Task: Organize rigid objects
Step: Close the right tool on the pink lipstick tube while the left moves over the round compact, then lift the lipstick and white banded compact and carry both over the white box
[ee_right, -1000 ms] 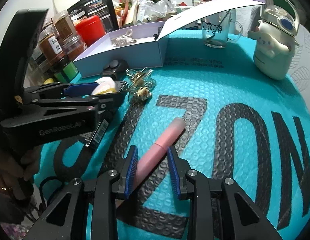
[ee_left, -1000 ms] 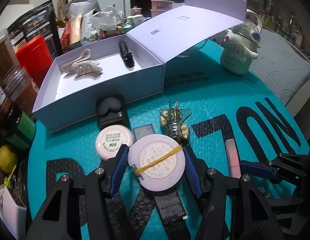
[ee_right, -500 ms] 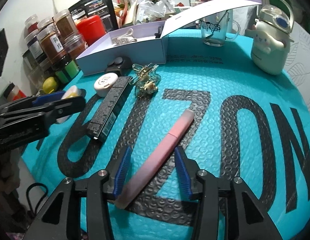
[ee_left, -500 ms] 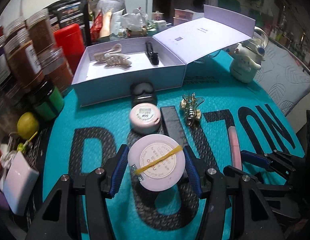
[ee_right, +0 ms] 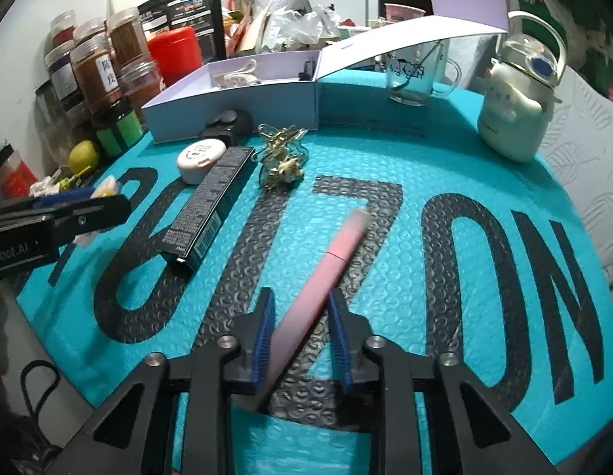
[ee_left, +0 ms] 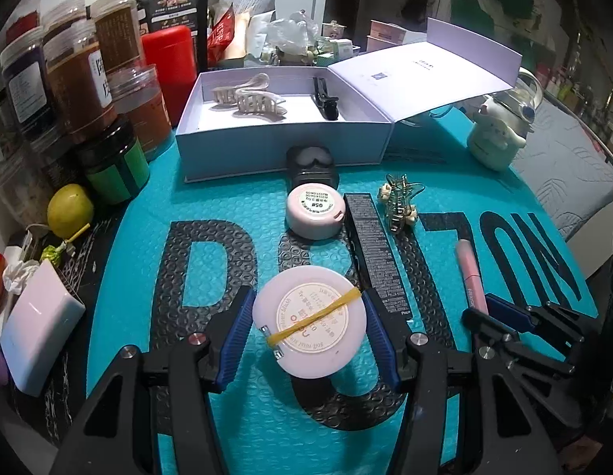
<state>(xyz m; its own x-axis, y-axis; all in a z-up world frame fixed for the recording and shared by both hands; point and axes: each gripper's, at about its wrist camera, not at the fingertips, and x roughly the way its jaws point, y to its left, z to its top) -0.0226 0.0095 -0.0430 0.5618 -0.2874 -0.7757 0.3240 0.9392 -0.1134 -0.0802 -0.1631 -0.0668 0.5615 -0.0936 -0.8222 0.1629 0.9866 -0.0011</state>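
The left tool (ee_left: 308,330) is clamped on a round pink compact (ee_left: 309,322) bound with a yellow rubber band, both blue pads pressed to its rim, and holds it above the teal bubble mat (ee_left: 235,206) that covers the worktop. The right tool (ee_right: 300,332) has just been closing around the slim pink tube (ee_right: 326,273), which lies slantwise between its pads; the jaws now stand narrow, and the pads look to be pinching the tube near its lower end, though the far tip is blurred. So both hands seem to be at the pick-up step, each with one item secured. The open lilac box (ee_left: 282,142) sits at the far side of the mat, already holding a cream claw clip (ee_left: 249,97) and a black clip (ee_left: 326,99). A smaller pink compact (ee_left: 315,213), a long black carton (ee_left: 375,245), a gold hair clip (ee_left: 399,208) and a small black case (ee_left: 311,166) lie on the mat in front of the box, not yet sorted. The next move likely calls for carrying the big compact over those items and the box's near wall, then lowering it onto bare floor between the two clips before letting go.
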